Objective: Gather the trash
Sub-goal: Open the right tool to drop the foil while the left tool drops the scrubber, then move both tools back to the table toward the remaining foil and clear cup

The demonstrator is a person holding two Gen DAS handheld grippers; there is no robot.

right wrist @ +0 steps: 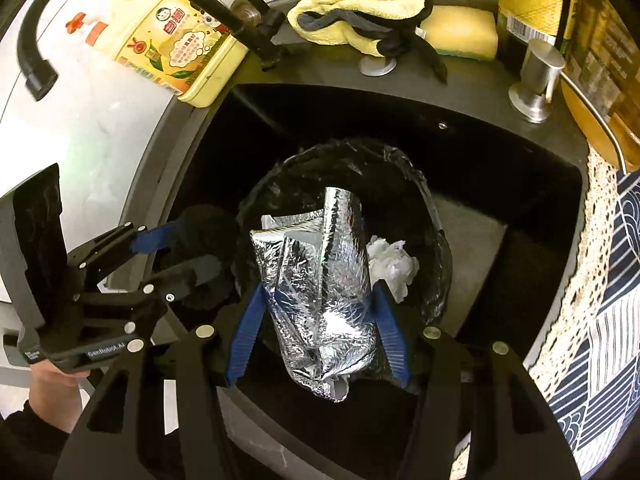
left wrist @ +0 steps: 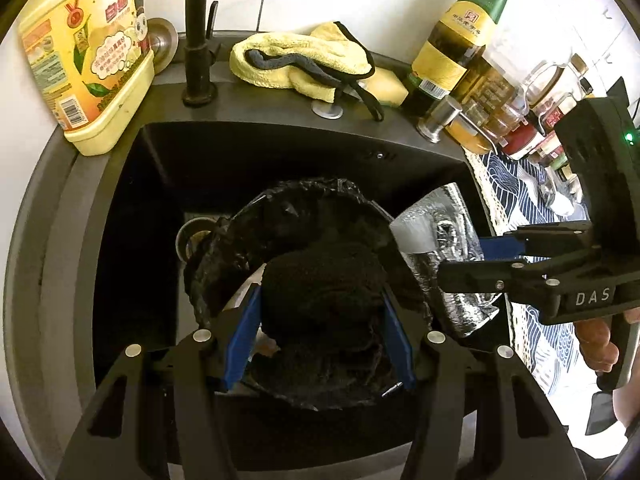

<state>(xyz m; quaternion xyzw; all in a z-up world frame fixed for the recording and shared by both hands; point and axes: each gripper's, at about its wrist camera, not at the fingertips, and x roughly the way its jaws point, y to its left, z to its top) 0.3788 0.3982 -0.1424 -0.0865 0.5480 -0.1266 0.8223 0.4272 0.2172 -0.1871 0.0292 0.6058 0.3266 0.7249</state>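
Along the rim behind your black sink [left wrist: 280,140] stand a yellow detergent jug [left wrist: 86,52], a black faucet [left wrist: 196,32], a crumpled yellow cloth [left wrist: 304,58] lying partly on a yellow sponge [left wrist: 386,86], and a green-capped sauce bottle [left wrist: 460,36]. A blue patterned cloth [right wrist: 608,280] with lace edging covers the counter to your right.

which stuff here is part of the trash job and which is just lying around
Job: foil bag in right tongs; black wad in left tongs; lined bin; tissue.

Lying about: soap jug, yellow cloth, sponge, sauce bottle, faucet.
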